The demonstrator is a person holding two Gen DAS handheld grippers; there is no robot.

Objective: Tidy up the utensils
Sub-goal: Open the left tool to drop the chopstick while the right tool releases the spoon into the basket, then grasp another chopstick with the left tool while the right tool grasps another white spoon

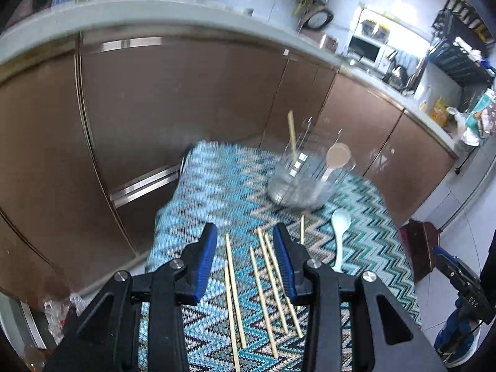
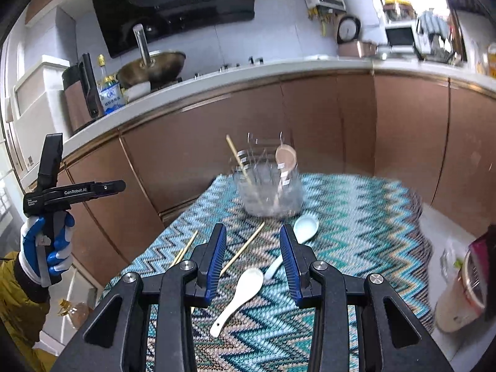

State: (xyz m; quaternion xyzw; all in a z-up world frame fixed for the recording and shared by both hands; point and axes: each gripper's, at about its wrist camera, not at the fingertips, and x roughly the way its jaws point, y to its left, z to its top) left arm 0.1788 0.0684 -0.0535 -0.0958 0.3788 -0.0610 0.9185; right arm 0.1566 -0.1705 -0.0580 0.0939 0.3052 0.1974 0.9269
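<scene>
Both claws empty, apart; chopsticks [image 1: 263, 282], spoons [image 2: 238, 297] loose on cloth [image 2: 356, 217].

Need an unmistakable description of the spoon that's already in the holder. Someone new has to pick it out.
Start at the zigzag-patterned teal cloth covering the table in front of the brown cabinets. At its far end stands a clear plastic utensil holder. The tan wooden spoon stands in it bowl up, beside a single chopstick; it is the only spoon that is brown and upright, whereas the two white ceramic spoons lie flat on the cloth.
</scene>
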